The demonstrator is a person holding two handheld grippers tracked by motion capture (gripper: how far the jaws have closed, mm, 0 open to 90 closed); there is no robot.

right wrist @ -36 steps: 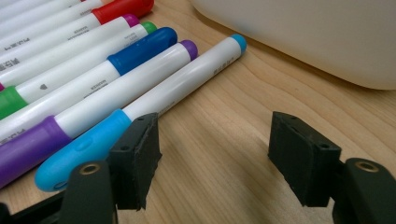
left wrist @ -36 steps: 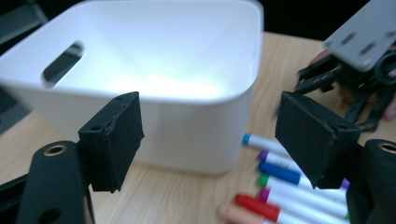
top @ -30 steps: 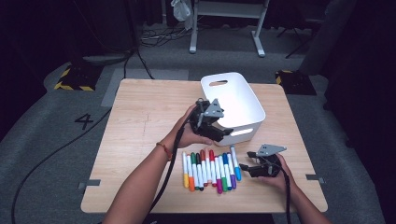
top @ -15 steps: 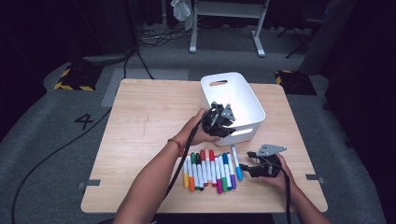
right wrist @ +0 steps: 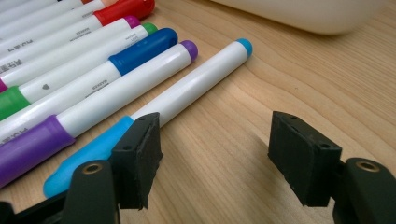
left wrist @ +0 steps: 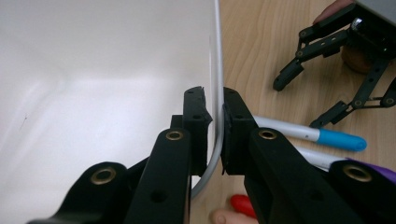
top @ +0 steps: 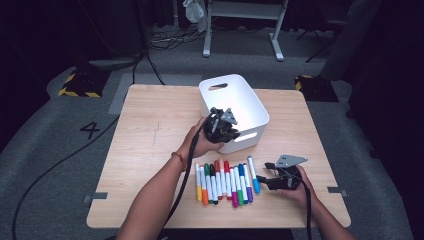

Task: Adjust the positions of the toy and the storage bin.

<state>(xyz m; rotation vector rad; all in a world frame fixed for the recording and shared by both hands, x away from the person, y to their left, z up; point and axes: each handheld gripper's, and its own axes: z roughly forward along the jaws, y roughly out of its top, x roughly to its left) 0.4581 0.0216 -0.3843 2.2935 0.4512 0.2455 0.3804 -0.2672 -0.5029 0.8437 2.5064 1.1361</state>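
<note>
Pinching the white bin's (top: pixel 250 102) near rim, left gripper (top: pixel 223 131) just closed on it — right gripper (top: pixel 269 181) spread beside the markers (top: pixel 225 182) near the tabletop's front edge.

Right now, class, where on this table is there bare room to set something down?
Free: the broad wooden stretch left of the white bin and the markers. Crowded: the near right, where the markers lie beside the right hand-held gripper and the left hand-held gripper clamps the bin's wall.

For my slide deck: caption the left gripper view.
Left gripper clamped on the white plastic bin's thin wall, light-blue-capped marker lying beside on the wooden table.
</note>
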